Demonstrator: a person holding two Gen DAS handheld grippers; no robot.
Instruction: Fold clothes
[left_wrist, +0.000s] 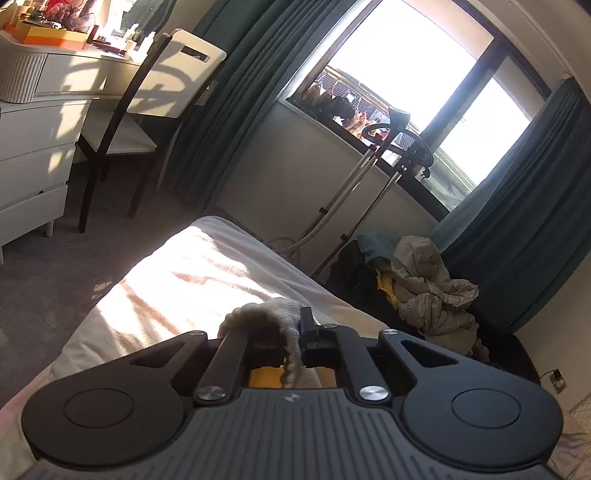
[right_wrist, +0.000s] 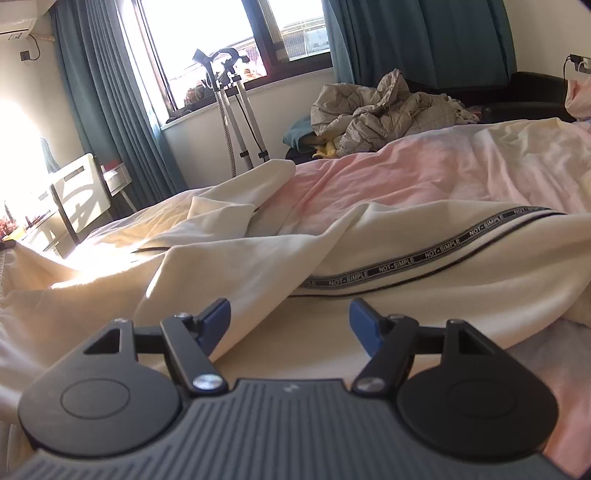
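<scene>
Bed (right_wrist: 424, 162): fills the middle and right of the right wrist view under a pink and cream cover; in the left wrist view its sunlit corner runs from lower left toward the centre, with bare grey floor (left_wrist: 55, 258) to its left.
Cream garment (right_wrist: 369, 258): one, spread across the bed in the centre of the right wrist view, with a grey printed band (right_wrist: 436, 254) running diagonally toward the right edge; a loose flap lies toward the left, near the bed's edge.
Curtains (right_wrist: 96, 96): two teal panels, one each side of the window (right_wrist: 207, 40).
Heap of clothes (right_wrist: 376, 110): one crumpled beige pile beyond the bed's far edge, upper centre-right.
Chair (left_wrist: 155, 85): one, white-backed, upper left of the left wrist view, pulled up to a white dresser (left_wrist: 33, 122).
Steamer stand (right_wrist: 236, 107): one, upright under the window.
Right gripper (right_wrist: 290, 325): jaws stand wide apart, blue pads either side of the garment's near edge; cloth lies just beside the left pad (right_wrist: 216, 319), not pinched.
Left gripper (left_wrist: 297, 328): jaws drawn nearly together, pinching a ribbed cream hem (left_wrist: 273, 314) that arches up over the fingers at lower centre, raised above the bed.
Open room: floor at left of the bed, and bare cover beyond the garment.
</scene>
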